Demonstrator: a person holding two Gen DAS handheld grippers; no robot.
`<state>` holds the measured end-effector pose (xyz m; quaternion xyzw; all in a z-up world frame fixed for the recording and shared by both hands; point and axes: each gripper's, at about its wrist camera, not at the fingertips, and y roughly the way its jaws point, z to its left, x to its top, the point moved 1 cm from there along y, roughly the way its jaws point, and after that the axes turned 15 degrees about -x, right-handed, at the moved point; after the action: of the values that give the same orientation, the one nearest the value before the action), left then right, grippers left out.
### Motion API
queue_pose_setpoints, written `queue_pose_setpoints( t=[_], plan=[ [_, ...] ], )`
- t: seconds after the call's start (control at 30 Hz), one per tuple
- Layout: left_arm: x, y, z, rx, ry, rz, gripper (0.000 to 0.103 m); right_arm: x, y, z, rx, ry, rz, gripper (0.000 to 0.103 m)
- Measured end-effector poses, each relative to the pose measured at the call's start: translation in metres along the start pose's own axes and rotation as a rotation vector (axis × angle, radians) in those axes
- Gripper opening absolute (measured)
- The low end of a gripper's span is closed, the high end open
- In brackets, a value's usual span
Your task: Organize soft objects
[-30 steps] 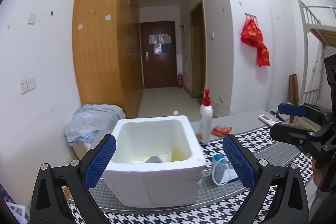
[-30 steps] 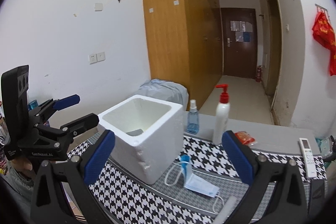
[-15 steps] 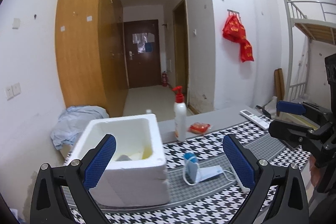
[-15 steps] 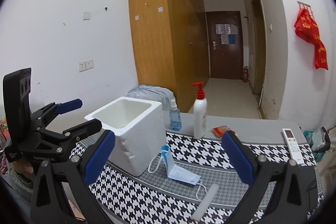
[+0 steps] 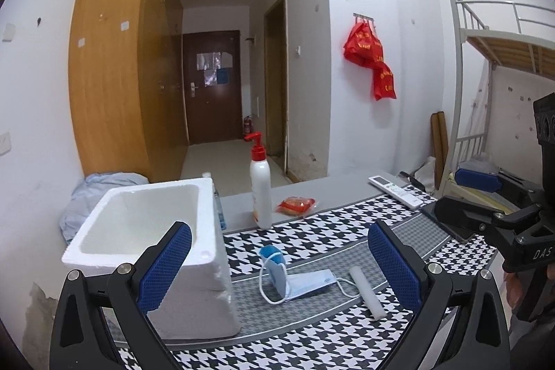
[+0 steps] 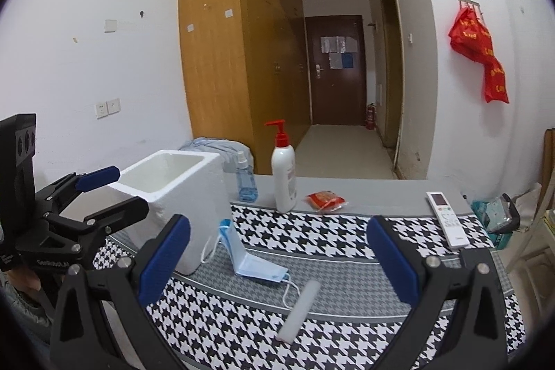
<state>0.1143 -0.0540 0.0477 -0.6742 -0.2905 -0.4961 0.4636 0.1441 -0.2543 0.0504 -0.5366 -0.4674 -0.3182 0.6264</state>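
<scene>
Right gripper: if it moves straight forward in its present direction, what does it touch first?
Probably the face mask, which lies folded on the table between the open right gripper fingers; the white foam stick lies nearer but lower. Depth is uncertain.

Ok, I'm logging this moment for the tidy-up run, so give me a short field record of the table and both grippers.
container: white foam box, open top, on the houndstooth cloth
soft items out: blue face mask beside the box; white foam stick near the mask
other items: pump bottle, spray bottle, red packet, remote
left gripper: open, empty
right gripper: open, empty
</scene>
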Motion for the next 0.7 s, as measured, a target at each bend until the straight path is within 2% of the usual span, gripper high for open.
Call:
queue_pose_setpoints(
  t=[0.37,0.7],
  plan=[
    [-0.018,0.011,0.000,-0.018,-0.029,-0.005,0.102,-0.021,0.000,-0.010,-0.086,0.032,0.012,0.103],
    [-0.043,0.035,-0.002,-0.005,-0.042,0.059,0.102,-0.044,0.011,-0.012,-0.148,0.020,0.070,0.103]
  ],
)
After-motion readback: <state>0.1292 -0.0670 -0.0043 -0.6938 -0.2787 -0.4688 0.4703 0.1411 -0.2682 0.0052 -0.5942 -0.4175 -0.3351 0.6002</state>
